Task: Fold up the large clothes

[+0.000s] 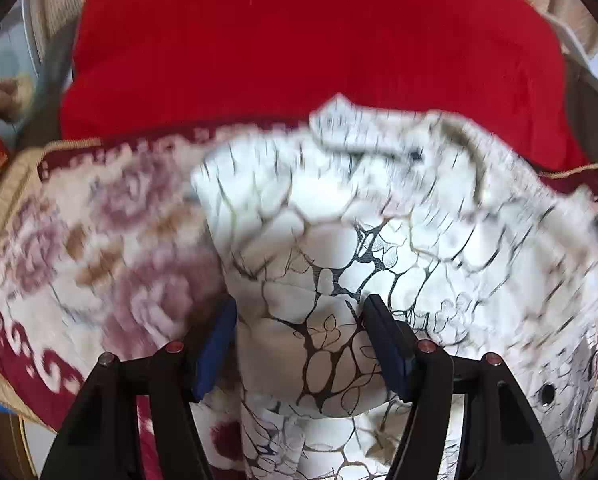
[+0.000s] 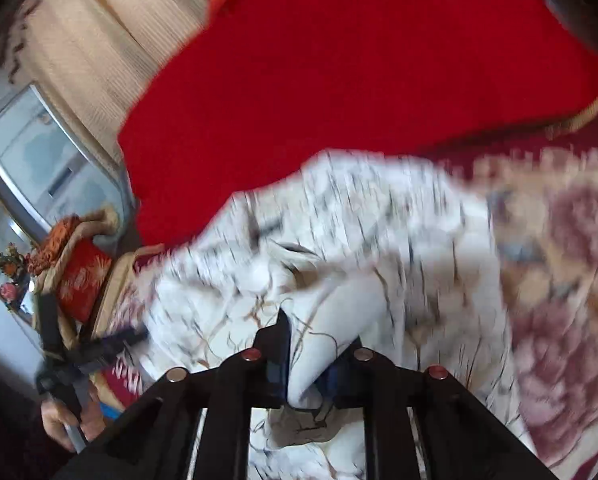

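A large white garment [image 1: 379,216] with a black and gold vein pattern lies bunched on a floral blanket [image 1: 79,240]. My left gripper [image 1: 299,312] has its fingers on either side of a thick fold of the garment and grips it. My right gripper [image 2: 311,344] is shut on another fold of the same garment [image 2: 339,240], pinched between its blue pads. The left gripper [image 2: 99,348] and the hand holding it also show at the lower left of the right wrist view. Both views are blurred by motion.
A bright red cloth [image 1: 299,40] covers the surface behind the garment. The blanket has a dark red border [image 1: 31,364] with gold trim. A red cushion [image 2: 81,276] and a window [image 2: 39,156] are at the left. Beige curtain [image 2: 99,40] hangs behind.
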